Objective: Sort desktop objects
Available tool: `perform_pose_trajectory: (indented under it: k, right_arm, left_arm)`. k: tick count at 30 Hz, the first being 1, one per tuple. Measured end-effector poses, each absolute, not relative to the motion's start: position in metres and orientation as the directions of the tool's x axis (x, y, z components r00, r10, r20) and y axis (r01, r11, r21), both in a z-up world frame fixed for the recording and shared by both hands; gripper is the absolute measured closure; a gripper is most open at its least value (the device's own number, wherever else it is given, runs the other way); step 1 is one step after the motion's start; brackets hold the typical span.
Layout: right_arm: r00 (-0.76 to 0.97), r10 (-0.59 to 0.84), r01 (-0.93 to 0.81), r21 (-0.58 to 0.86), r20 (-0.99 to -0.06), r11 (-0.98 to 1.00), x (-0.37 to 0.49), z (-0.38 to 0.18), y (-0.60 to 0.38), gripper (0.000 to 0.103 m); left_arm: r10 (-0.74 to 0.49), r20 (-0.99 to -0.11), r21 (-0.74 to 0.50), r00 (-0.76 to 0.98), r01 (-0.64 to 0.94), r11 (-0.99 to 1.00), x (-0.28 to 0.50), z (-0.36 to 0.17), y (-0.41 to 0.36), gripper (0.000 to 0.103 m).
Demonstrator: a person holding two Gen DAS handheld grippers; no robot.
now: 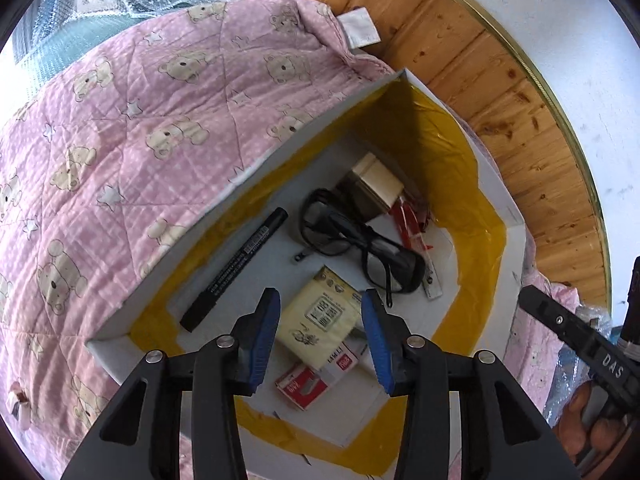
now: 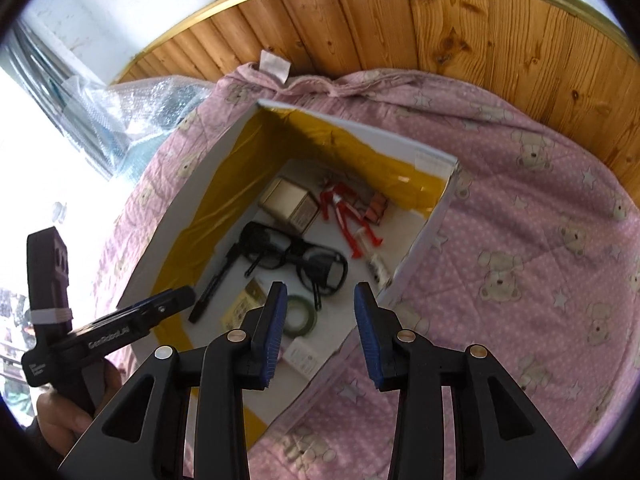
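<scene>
A white box lined with yellow tape sits on a pink bear-print quilt. Inside lie black glasses, a black marker, a cream card pack, a red-and-white staple box, a small beige box and a red figure. My left gripper hangs open above the cream pack, holding nothing. From the right wrist, the same box shows the glasses, a green tape roll and the red figure. My right gripper is open and empty over the box's near edge.
Wooden panelling with a gold rim curves behind the quilt. Bubble wrap lies at the quilt's left end. The left gripper's body and a hand show at the right wrist view's left. Open quilt stretches right of the box.
</scene>
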State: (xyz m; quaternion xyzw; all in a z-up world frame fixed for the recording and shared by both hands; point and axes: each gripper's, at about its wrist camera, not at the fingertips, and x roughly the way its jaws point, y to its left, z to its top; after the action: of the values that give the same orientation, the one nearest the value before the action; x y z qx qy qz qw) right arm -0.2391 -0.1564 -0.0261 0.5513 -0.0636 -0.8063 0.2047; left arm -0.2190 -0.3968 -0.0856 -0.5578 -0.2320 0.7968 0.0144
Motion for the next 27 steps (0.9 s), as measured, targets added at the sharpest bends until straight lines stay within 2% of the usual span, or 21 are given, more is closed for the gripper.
perform_pose_trajectory:
  k: [17, 24, 27]
  right_arm:
    - [-0.284, -0.396, 0.341, 0.294, -0.873, -0.893, -0.199, -0.015, -0.174, 0.065]
    - [-0.286, -0.346, 0.384, 0.224, -0.894, -0.896, -0.182, -0.011, -0.181, 0.063]
    - [-0.296, -0.311, 0.408, 0.175, -0.903, -0.896, -0.174, -0.008, -0.185, 0.059]
  left_arm:
    - [0.297, -0.868, -0.397, -0.399, 0.197, -0.896, -0.200, -0.061, -0.378, 0.059]
    - [0.303, -0.862, -0.402, -0.406, 0.183, -0.897, -0.190, -0.053, -0.372, 0.059]
    - [0.303, -0.859, -0.404, -0.412, 0.182, -0.897, -0.186, -0.048, -0.370, 0.059]
